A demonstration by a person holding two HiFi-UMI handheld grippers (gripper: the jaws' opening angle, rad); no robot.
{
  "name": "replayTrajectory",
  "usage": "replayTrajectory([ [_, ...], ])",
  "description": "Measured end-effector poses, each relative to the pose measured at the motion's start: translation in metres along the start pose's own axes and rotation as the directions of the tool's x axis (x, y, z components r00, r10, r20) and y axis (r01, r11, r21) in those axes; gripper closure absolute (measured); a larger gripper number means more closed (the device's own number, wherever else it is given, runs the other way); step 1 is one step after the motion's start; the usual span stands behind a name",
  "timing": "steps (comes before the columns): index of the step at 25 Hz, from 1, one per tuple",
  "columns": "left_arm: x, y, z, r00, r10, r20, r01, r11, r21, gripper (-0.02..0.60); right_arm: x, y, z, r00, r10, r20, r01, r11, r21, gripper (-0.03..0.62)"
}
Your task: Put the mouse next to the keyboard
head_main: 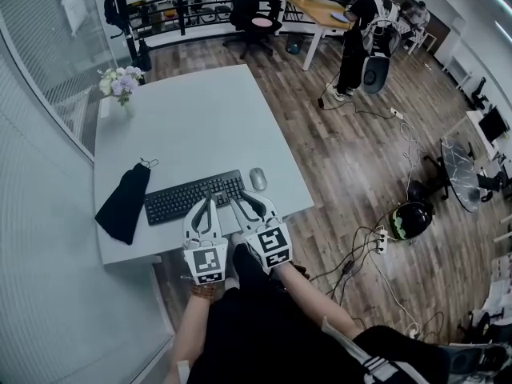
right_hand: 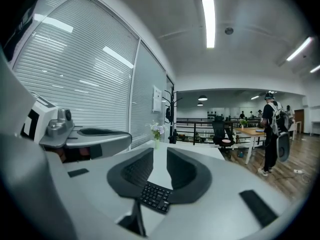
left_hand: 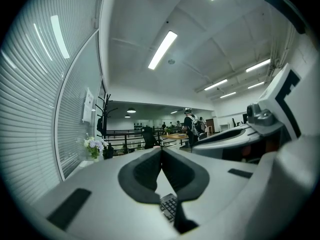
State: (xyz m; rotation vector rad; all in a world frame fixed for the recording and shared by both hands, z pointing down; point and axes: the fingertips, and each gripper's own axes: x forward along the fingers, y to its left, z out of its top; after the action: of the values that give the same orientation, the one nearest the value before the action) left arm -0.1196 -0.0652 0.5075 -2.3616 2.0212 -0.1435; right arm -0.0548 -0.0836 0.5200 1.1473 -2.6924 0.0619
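Already mouse [head_main: 258, 178] sits just right of keyboard [head_main: 194, 198]. Left gripper [left_hand: 161, 150] clenched empty, right gripper [right_hand: 159, 154] barely parted, empty; I'd withdraw without nudging it.

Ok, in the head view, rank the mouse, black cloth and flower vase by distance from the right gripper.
1. mouse, just beyond the right gripper.
2. black cloth, off to the left.
3. flower vase, far back left.

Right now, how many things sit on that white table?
4: flower vase at the far-left corner, black cloth at left, keyboard near the front edge, mouse right of it. Left tongs and right tongs might hide something small.
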Motion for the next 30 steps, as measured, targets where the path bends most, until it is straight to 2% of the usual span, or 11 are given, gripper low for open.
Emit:
replayTrajectory([
  [30, -0.013, 0.001, -0.039, 0.997, 0.005, -0.072, -0.007, 1.000, -0.029, 0.571, 0.002, 0.009, -0.028, 0.997, 0.014, -0.078, -0.013, 1.000, 0.005, 0.549],
])
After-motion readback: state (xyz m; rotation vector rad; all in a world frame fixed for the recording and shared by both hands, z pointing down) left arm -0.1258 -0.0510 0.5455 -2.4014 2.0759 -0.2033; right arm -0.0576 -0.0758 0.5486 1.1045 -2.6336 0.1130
